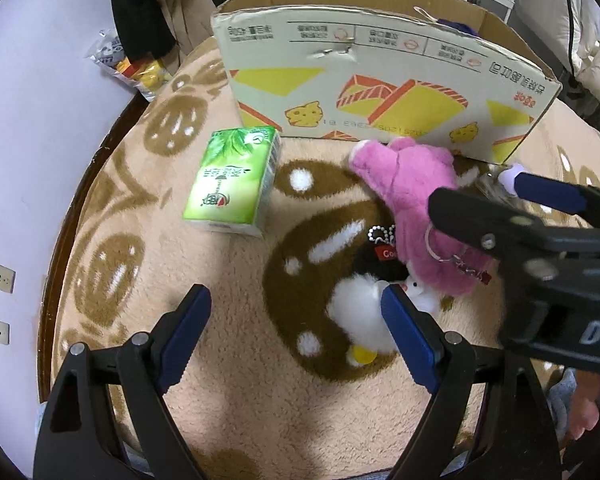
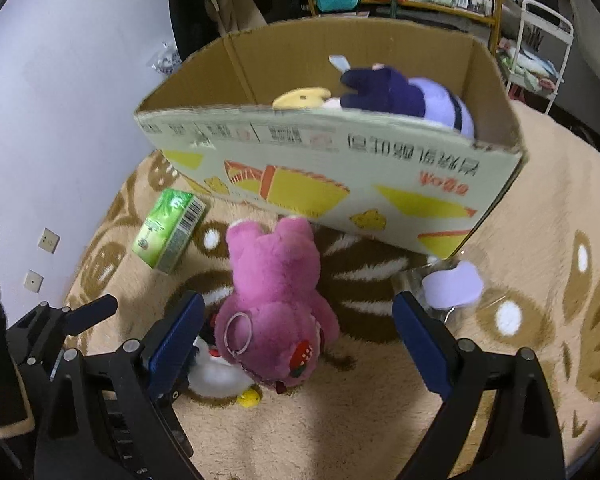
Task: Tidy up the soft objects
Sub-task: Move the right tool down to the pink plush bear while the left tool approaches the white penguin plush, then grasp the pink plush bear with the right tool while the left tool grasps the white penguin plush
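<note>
A pink plush (image 2: 272, 300) lies face down on the rug, just in front of the cardboard box (image 2: 340, 160). My right gripper (image 2: 298, 300) is open and straddles the plush, with neither pad pressing on it. Partly under the pink one lies a black-and-white plush (image 1: 360, 316) with a yellow foot. My left gripper (image 1: 296, 298) hangs open above the rug, its right finger over that plush. In the left wrist view the right gripper (image 1: 476, 188) reaches in over the pink plush (image 1: 416, 192). A purple plush (image 2: 400, 96) lies inside the box.
A green tissue pack (image 1: 232, 180) lies on the rug to the left of the box (image 1: 380, 76). By the box's right corner is a small lavender item (image 2: 454, 284) in clear wrap. The lilac wall and the rug's edge are to the left, shelves behind.
</note>
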`<state>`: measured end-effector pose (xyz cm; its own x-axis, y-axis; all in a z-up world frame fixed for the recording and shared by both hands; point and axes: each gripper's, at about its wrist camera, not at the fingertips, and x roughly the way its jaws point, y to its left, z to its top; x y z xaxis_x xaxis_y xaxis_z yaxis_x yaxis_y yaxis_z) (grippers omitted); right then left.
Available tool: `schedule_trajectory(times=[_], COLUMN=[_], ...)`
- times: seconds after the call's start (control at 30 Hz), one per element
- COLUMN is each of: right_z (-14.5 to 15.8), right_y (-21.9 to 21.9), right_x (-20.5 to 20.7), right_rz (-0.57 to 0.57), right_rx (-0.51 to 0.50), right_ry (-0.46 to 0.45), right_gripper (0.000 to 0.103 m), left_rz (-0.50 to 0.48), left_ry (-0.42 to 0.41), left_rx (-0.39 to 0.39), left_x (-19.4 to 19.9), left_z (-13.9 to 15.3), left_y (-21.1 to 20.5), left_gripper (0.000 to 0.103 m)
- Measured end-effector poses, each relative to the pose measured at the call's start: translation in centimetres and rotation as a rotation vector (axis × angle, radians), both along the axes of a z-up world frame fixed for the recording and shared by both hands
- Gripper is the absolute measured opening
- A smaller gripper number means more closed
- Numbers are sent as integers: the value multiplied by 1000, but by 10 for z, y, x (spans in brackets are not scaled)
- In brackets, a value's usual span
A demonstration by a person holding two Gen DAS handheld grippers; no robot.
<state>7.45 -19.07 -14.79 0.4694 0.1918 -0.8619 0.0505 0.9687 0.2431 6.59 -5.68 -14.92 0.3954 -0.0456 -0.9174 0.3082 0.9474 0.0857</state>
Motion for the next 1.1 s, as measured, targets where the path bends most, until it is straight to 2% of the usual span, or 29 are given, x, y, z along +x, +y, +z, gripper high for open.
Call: schedule_trajectory(times=[0.23,0.4,0.47,0.67,0.7,0.73,0.8,0.87,1.03,1.1], right_z=[-17,-27,-31,-39,-41,-44,-48,-47,-47,-46], right_y=[2,6,5,1,-1,-3,-2,2,6,7], right_x=[5,8,8,9,9,8,9,9,8,7], right_rz=[16,26,18,4,3,3,13,35,37,31], right_rx=[19,-1,23,49,53,57,65,92,84,91], right_ry=[62,82,91,105,110,118,123,112,110,111], right_gripper=[99,99,99,99,99,99,85,72,70,68], left_rz=[-32,-62,-68,-69,-78,-98,-117,-128,-145,-141], left_ry=[46,71,71,58,59,73,97,81,84,95], left_rx=[-35,2,28,17,8,-19,-65,-62,-86,-107], left_x=[-3,-6,-7,-8,-8,-8,-12,-15,-17,-17], left_z=[-10,-22,-27,-28,-28,-29,-29,-27,-26,-25], left_y=[-11,-21,-24,-24,-25,-26,-28,-31,-33,-33], left_gripper=[86,86,86,85,77,65,48,42,28,26])
